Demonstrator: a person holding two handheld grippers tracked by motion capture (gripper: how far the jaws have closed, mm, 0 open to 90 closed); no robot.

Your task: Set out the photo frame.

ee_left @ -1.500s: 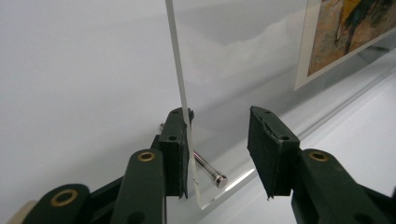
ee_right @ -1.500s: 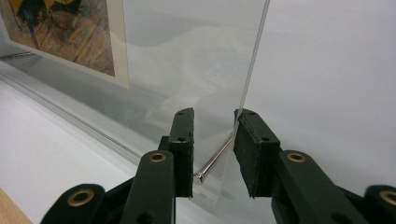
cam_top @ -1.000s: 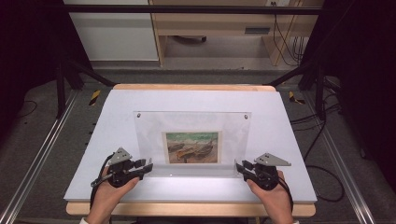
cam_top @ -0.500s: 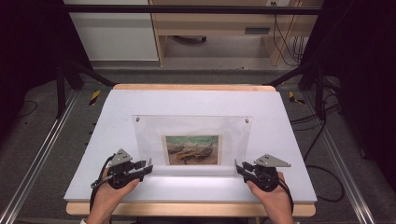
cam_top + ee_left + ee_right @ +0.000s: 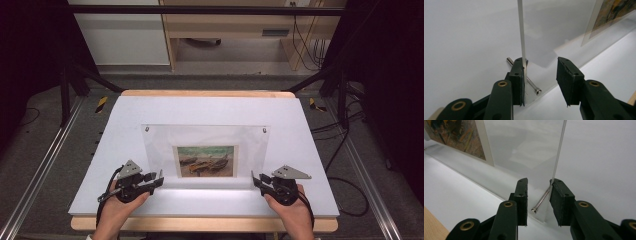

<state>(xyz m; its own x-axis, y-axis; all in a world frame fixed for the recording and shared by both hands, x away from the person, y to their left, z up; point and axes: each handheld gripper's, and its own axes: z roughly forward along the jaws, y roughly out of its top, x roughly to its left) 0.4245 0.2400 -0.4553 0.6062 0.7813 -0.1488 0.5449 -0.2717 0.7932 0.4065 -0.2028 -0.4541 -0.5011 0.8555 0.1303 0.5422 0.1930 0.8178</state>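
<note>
Both grippers, left (image 5: pixel 159 179) and right (image 5: pixel 254 179), fingers unclenched, straddle the upright clear picture frame's (image 5: pixel 205 141) bottom corners; squeezing seems next.

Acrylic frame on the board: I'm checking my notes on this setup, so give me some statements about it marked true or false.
1. The acrylic frame stands upright on the white board. True.
2. The picture lies flat beside the frame. False: it sits inside the frame, low in the middle.
3. The left gripper and the right gripper are at the frame's two lower corners. True.
4. The left gripper is clamped on the metal pin. False: one jaw touches the panel, the other stands apart.
</note>
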